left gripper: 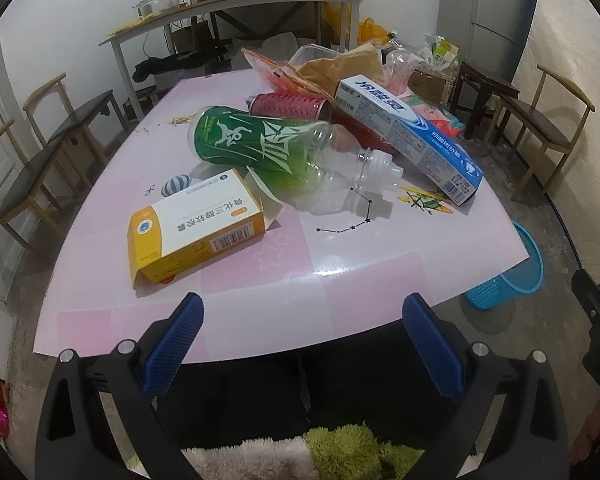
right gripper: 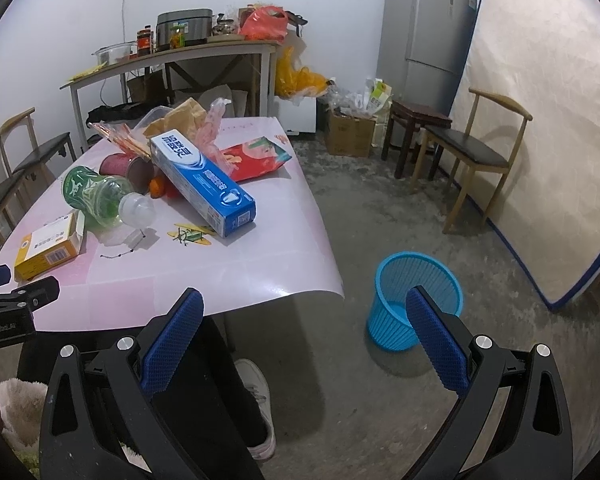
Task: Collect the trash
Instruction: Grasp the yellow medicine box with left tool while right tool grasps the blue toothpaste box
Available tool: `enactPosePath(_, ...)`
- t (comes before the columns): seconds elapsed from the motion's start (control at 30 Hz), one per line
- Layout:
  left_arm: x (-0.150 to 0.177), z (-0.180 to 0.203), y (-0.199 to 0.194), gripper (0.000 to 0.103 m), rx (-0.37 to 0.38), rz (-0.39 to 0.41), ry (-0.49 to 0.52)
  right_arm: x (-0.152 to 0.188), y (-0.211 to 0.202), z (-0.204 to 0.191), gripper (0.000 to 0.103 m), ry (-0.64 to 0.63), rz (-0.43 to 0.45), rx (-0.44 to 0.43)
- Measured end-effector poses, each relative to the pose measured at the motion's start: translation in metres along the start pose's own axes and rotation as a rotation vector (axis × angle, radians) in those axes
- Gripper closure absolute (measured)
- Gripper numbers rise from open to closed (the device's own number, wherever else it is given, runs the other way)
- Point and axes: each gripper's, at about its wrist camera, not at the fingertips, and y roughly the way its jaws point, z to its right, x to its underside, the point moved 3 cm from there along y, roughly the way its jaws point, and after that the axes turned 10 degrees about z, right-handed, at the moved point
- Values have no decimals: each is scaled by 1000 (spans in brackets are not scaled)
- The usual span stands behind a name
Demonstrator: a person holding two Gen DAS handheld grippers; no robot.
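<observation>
Left gripper (left gripper: 302, 316) was wide open w/ nothing held, low at table (left gripper: 340, 264) edge; yellow box (left gripper: 196, 228) just ahead-left, green bottle (left gripper: 268, 148) beyond. Right gripper (right gripper: 304, 312) also wide open, empty; blue basket (right gripper: 416, 300) on floor just ahead-right.

Pink table (left gripper: 284, 280) with star prints ahead of the left gripper (left gripper: 302, 344); yellow-white box (left gripper: 196, 226), green-labelled clear bottle (left gripper: 276, 148), blue-white toothpaste carton (left gripper: 412, 132). Blue ribbed basket (right gripper: 416, 300) between the right gripper's (right gripper: 306, 340) blue pads (right gripper: 176, 344).
</observation>
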Motion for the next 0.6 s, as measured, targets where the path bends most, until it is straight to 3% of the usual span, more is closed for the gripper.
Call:
enactPosePath(0.23,-9,-25,12,6,28,-3,-51,-4,19,-17,6,3,-7,-48)
enactPosePath(0.37,-20,-43,17,6,71,32,-3,-9,32,-35,6,7,14,-119)
enactPosePath(0.43,-25,-55,20,6,129,43,16,-13,37,-45,6,-1,24,-171)
enactPosePath(0.53,-36,-83,20,6,278,110,-46,-20,43,-55,6,-18,28,-219)
enactPosePath(0.6,-44,-99,27,6,313,106,-75,-26,49,-60,6,-22,25,-256)
